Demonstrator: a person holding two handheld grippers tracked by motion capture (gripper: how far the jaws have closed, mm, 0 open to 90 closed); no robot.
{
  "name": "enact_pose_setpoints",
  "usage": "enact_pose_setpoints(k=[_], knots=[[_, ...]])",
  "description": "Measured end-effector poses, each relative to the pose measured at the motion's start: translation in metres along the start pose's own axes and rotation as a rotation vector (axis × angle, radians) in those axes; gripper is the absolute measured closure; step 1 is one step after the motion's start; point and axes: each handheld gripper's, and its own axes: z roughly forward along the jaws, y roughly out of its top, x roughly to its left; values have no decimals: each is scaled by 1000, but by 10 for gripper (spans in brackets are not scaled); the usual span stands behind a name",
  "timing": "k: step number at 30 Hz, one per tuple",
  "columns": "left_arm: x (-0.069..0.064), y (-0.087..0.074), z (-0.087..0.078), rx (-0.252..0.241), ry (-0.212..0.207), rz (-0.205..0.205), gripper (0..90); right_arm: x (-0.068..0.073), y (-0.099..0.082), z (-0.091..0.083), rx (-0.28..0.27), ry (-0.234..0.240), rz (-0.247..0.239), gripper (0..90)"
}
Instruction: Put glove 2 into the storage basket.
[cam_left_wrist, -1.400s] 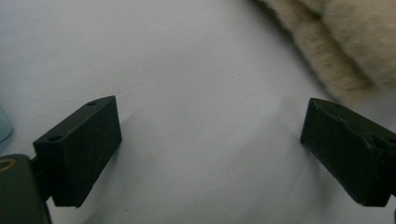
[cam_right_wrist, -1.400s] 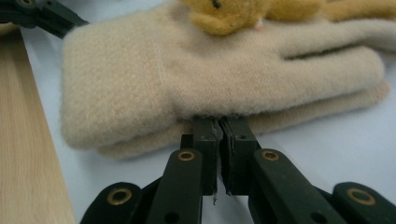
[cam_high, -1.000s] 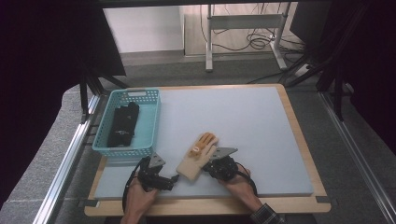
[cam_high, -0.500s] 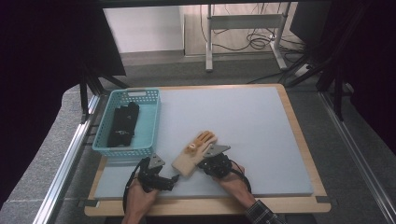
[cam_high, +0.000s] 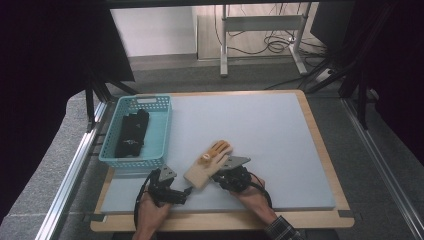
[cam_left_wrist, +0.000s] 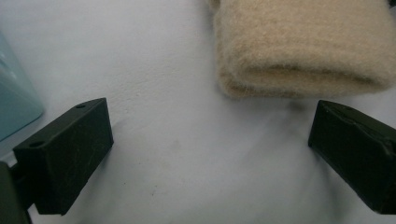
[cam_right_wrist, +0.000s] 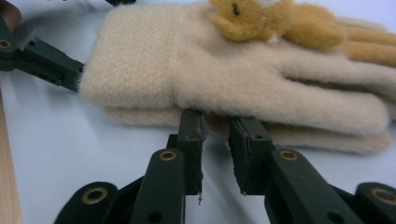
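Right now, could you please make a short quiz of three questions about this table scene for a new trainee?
1. True or false: the beige fleece gloves lie inside the light blue plastic basket.
2. What lies in that basket? A) a black folded item B) a red cup C) nothing
3. The left gripper has its jaws wide ____ on the pale blue mat.

Key: 1 false, they lie on the mat between the left gripper and the right gripper. 2 A. 3 open.
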Motion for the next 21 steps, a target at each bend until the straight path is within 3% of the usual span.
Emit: enact_pose_setpoints(k=[9,21], knots=[[0,0,0,0,0,-1,3,-7,-9,-19,-12,-35,5,641],[0,0,0,-1,0,-2,3,-34,-31,-60,-16,-146,53,453]])
